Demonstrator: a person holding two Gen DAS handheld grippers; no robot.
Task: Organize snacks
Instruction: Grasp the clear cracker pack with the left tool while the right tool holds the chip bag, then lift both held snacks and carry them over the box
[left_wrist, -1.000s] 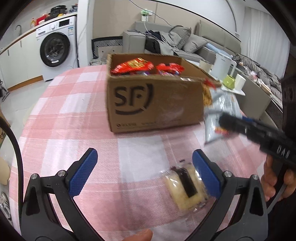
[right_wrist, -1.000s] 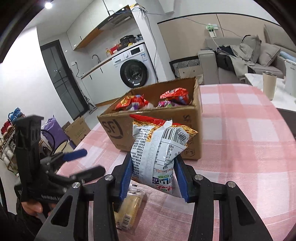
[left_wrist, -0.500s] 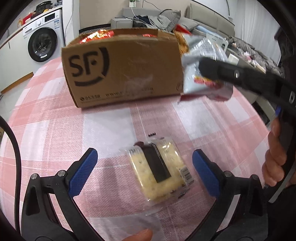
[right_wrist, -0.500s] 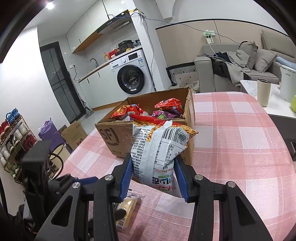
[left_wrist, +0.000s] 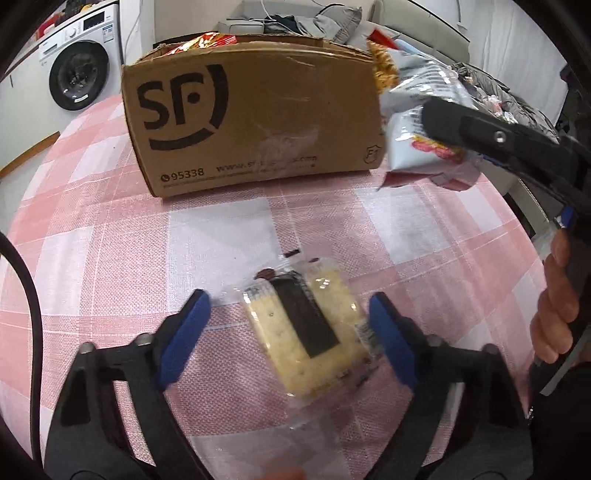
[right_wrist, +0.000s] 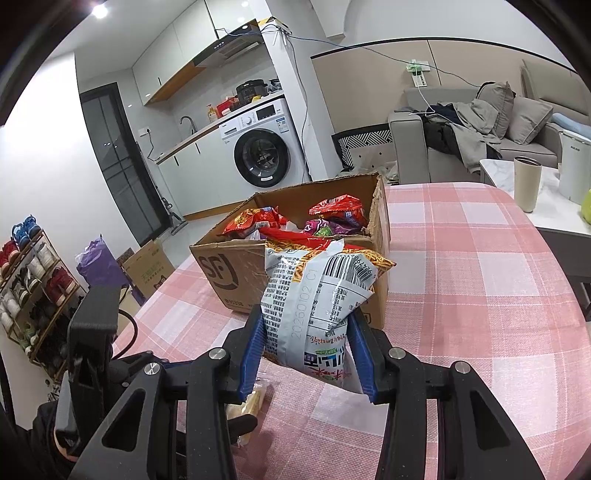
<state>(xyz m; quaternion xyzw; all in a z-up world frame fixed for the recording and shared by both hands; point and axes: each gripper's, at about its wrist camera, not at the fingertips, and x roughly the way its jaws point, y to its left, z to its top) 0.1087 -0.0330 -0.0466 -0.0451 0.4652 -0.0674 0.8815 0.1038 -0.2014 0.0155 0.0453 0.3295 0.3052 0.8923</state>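
Note:
A clear-wrapped cracker packet (left_wrist: 299, 332) with a dark band lies on the pink checked tablecloth (left_wrist: 110, 280). My left gripper (left_wrist: 286, 306) straddles it from above, jaws closing; the right pad is at the wrapper's edge and the left pad stands apart from it. The packet's corner also shows low in the right wrist view (right_wrist: 251, 402). My right gripper (right_wrist: 304, 325) is shut on a white and orange snack bag (right_wrist: 314, 295), held upright in front of the brown SF cardboard box (right_wrist: 229, 269). The box (left_wrist: 251, 110) holds several red snack bags (right_wrist: 336, 210).
A person's hand (left_wrist: 557, 306) grips the right tool at the table's right edge. A side table with a beige cup (right_wrist: 526, 184) stands to the far right. A washing machine (right_wrist: 264, 151), sofa (right_wrist: 480, 129) and shoe rack (right_wrist: 33, 288) surround the table.
My left gripper came down and forward over the cracker packet, which moved from under the right finger to between both. Its jaws have narrowed. The right gripper keeps the bag in place.

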